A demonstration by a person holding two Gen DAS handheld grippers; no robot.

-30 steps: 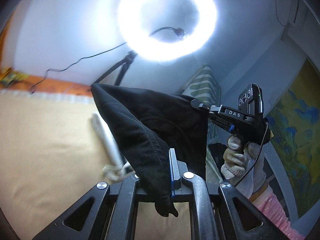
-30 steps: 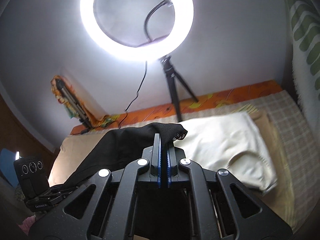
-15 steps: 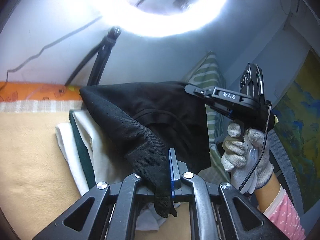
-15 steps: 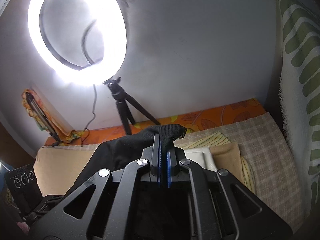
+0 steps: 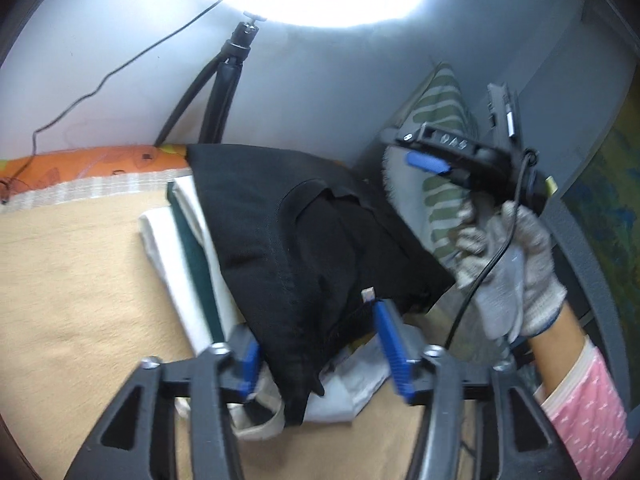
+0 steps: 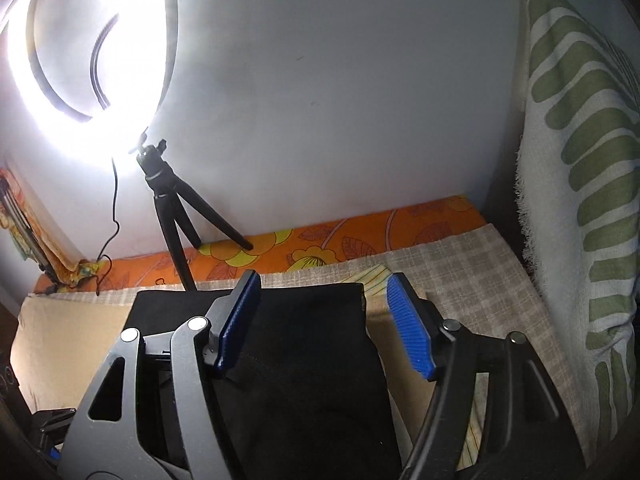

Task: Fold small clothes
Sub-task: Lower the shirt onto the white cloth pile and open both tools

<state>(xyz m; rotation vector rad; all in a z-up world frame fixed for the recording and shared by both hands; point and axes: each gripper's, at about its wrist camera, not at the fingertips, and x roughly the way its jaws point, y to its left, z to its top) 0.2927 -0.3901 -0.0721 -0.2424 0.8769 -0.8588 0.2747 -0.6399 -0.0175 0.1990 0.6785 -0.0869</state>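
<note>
One black garment (image 5: 304, 248), folded, lies on top of a stack of folded clothes (image 5: 188, 264) on the beige-covered bed (image 5: 68, 300); no container is in view. The stack shows at least two white layers and one dark green layer at its left edge. Left gripper (image 5: 316, 344): jaws have just been opening and now stand spread, the garment's near corner lying between the blue pads without being pressed. Right gripper (image 6: 324, 316): jaws likewise have just been opening, spread above the garment's far edge, pads clear of the cloth. One gloved hand (image 5: 508, 264) carries the right gripper, seen to the right of the left gripper. One ring light (image 6: 84, 44) on one tripod (image 6: 176, 216) stands beyond both grippers; one green-patterned towel (image 6: 580, 160) hangs right of them.
</note>
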